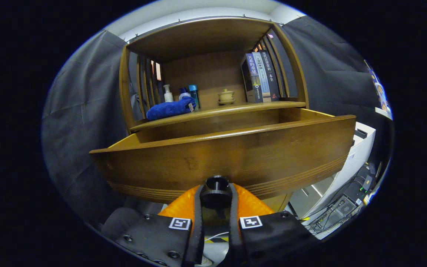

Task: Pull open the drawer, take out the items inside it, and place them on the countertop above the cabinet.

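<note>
Between the fingers of the claw (215, 194) sits the dark round knob (215, 190) of the drawer (228, 155), and both fingers clench on it. Beyond them the drawer stands pulled out. Farther on, the worktop (235, 108) carries a blue cloth (171, 109), bottles (180, 94), a small lidded cup (226, 95) and books (260, 77).

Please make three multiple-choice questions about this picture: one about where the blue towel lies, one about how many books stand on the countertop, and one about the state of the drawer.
1. Where does the blue towel lie?
A. inside the drawer
B. on the countertop, in front of the bottles
C. on the floor

2. How many books stand on the countertop?
A. one
B. three
C. six

3. What is the state of the drawer?
A. pulled out
B. fully shut
C. removed from the cabinet

Answers: 1 B, it rests before the bottles; 2 B, three spines show; 3 A, its front stands forward of the countertop while the gripper fingers press on the knob.
</note>
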`<state>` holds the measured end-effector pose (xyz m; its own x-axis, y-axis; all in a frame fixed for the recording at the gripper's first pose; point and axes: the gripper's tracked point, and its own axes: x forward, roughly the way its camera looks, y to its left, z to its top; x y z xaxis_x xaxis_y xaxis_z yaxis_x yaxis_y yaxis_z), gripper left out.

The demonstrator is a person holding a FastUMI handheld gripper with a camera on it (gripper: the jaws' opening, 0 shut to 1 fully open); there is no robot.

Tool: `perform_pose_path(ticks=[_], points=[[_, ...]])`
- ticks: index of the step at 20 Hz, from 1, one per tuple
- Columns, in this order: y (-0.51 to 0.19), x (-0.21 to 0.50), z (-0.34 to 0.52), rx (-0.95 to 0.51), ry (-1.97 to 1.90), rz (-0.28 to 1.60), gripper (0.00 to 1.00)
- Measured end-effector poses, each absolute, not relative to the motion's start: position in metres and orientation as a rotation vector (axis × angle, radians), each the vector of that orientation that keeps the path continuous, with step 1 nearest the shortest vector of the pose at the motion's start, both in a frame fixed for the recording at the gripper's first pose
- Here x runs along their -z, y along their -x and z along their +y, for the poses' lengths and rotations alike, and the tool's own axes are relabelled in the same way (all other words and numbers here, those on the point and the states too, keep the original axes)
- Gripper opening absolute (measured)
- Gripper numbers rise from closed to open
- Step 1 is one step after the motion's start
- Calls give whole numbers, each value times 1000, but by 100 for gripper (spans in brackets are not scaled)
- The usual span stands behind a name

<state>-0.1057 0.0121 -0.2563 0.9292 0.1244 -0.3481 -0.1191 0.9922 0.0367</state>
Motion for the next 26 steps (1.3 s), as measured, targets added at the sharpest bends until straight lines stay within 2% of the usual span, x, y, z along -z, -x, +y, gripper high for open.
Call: perform_pose_path(ticks=[5, 9, 10, 14, 20, 26], points=[[118, 258, 12, -119, -32, 370, 35], [117, 257, 11, -112, -32, 392, 44], [118, 252, 12, -109, -51, 381, 49], [121, 223, 18, -120, -19, 330, 100], [122, 162, 24, -140, 15, 215, 98], [95, 115, 23, -114, 9, 128, 98]])
